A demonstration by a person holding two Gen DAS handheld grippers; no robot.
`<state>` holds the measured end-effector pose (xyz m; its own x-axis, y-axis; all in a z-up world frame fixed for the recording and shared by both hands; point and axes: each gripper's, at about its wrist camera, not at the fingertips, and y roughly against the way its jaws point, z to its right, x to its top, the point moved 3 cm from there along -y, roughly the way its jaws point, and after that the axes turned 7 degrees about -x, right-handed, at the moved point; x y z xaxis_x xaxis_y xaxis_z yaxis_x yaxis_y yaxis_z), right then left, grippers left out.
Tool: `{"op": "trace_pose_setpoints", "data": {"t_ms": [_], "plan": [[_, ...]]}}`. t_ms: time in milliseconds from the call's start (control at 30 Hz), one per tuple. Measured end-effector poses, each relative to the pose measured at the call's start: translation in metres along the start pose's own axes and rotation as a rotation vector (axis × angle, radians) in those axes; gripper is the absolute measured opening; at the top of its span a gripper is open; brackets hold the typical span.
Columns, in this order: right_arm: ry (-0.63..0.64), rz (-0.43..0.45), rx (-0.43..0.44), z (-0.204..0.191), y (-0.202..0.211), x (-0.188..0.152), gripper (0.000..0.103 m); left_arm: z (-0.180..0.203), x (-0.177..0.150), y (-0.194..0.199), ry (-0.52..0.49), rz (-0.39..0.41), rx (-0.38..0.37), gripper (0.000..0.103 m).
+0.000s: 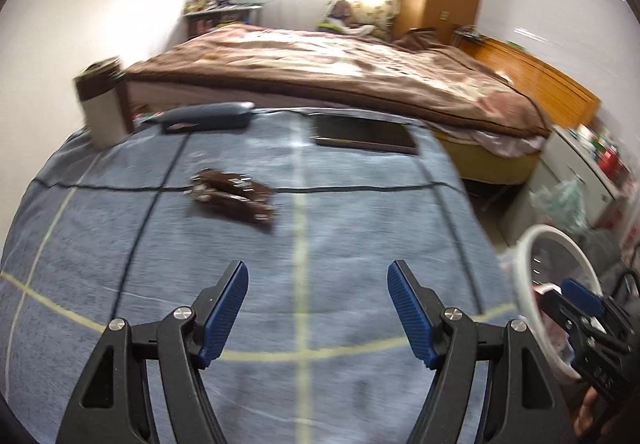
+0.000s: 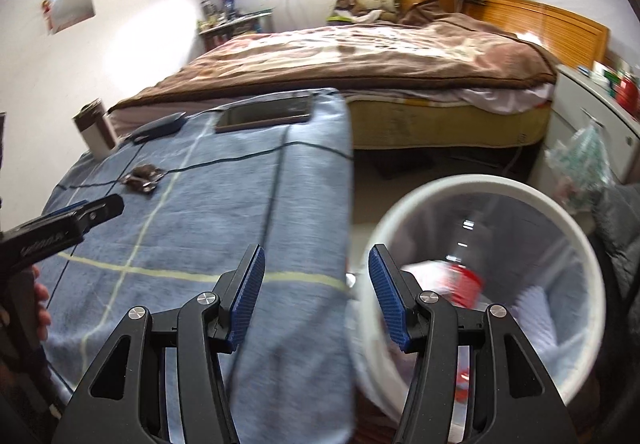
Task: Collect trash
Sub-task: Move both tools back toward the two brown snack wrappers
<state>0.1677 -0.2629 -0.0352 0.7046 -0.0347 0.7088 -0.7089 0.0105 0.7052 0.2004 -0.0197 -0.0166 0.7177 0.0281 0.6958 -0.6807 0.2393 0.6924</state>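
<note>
One crumpled brown wrapper (image 1: 234,200) is seen on a blue checked cloth (image 1: 280,324), beside one tumbler (image 1: 102,104), one dark case (image 1: 208,117) and one tablet (image 1: 366,134). One white bin (image 2: 476,284) is blurred, its red contents unclear. The left gripper (image 1: 318,316) and right gripper (image 2: 316,298) are held level, jaws apart, empty.

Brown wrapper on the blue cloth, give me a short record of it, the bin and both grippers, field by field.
trash left: brown wrapper lying on the blue cloth, untouched
bin: white bin beside the cloth's right edge, red and white trash inside
left gripper: open, empty, above the cloth
right gripper: open, empty, at the bin's rim
</note>
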Motion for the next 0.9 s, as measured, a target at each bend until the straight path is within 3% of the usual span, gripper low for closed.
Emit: {"op": "trace_pose_setpoints", "data": {"t_ms": [233,433,700,900], "plan": [[0.055,-0.007,0.05,-0.026,-0.013,0.011,0.056,-0.038,0.009,-0.016,0.053,-0.019,0.078,0.074],[0.092,-0.011,0.068,-0.043,-0.025,0.02,0.056,-0.049,0.025,-0.033,0.077,-0.011,0.079,0.074],[0.107,-0.019,0.075,-0.052,-0.038,0.03,0.056,-0.064,0.043,-0.072,0.11,-0.068,0.127,0.074],[0.1,-0.034,0.078,-0.056,-0.044,0.031,0.056,-0.067,0.041,-0.088,0.071,-0.129,0.178,0.074]]}}
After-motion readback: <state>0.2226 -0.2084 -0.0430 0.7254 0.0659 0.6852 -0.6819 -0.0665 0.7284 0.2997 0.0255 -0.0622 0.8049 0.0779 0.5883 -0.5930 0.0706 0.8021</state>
